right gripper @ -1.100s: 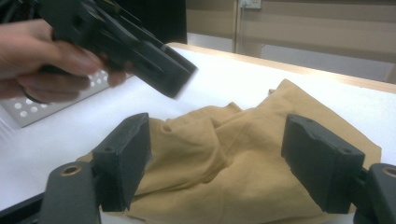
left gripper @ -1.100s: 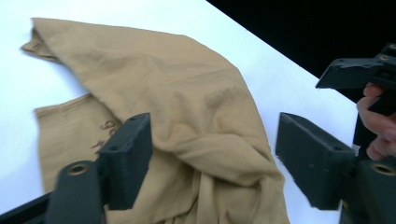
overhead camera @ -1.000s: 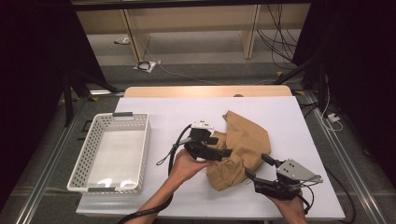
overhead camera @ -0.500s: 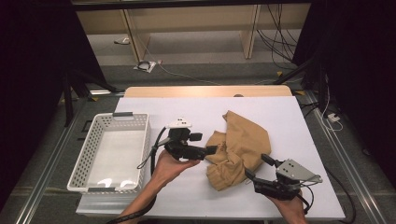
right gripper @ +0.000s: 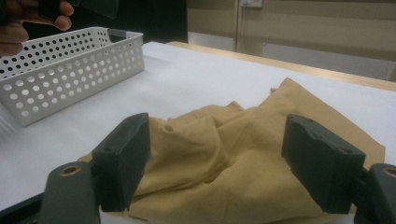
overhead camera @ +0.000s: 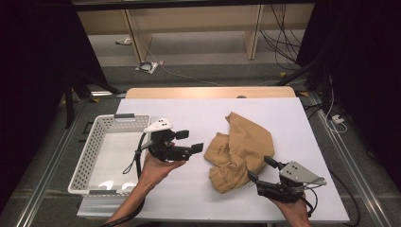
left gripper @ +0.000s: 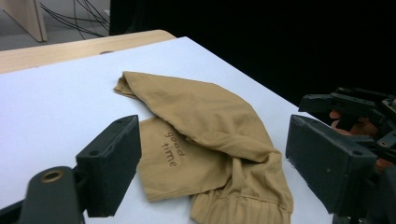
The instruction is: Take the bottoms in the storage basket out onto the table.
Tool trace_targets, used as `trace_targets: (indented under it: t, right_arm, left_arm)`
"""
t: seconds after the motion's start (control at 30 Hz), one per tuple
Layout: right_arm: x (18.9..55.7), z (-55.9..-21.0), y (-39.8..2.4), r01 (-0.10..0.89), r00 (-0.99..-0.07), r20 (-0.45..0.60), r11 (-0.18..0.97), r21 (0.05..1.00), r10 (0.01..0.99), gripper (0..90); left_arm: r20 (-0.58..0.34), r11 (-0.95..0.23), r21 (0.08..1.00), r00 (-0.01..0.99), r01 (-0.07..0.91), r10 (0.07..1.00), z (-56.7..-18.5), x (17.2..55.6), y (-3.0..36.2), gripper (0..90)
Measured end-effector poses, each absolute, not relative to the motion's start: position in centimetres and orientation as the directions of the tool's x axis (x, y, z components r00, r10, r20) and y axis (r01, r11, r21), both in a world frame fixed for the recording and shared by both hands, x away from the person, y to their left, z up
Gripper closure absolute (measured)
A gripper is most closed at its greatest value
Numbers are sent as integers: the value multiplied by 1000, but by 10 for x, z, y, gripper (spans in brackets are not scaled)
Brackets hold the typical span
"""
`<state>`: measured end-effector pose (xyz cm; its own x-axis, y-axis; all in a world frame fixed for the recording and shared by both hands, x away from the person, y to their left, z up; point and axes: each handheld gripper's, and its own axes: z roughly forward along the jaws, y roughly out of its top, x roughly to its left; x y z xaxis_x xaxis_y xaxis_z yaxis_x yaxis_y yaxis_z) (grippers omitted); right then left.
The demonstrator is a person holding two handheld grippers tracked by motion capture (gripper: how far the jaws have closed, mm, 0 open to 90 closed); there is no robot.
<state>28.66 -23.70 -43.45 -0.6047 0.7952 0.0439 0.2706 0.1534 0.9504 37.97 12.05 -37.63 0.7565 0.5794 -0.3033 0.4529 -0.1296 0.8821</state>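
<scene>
- Right tongs, at the near right edge of the desk: released, the jaws spread wide and aimed at the near end of the tan garment. In the right gripper view the cloth lies between and beyond the two black jaws; whether the left jaw touches the cloth cannot be told. A grey three-cornered plate sits on top of this tool.
- Tan garment: crumpled in a loose heap on the white desk top, right of centre, just beyond the right tongs. The left gripper view shows a flatter panel printed "good time", with a rounded fold draped over it and a gathered hem at the near end.
- Left tongs, held above the desk left of centre: jaws have just been opening and now stand wide, with nothing between them. They point rightward at the garment and stand apart from it.
- White perforated basket, at the left of the desk, just left of the left hand.
- Far edge: a strip of bare wood beyond the white surface.
</scene>
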Motion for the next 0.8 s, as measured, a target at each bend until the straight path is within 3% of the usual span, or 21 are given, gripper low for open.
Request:
trace_targets:
  t: [0.8]
  right_arm:
    - [286, -434, -237, 270, -605, 42, 154, 950, 795, 249]
  left_arm:
    - [-246, -74, 914, 692, 398, 679, -363, 368, 187, 184]
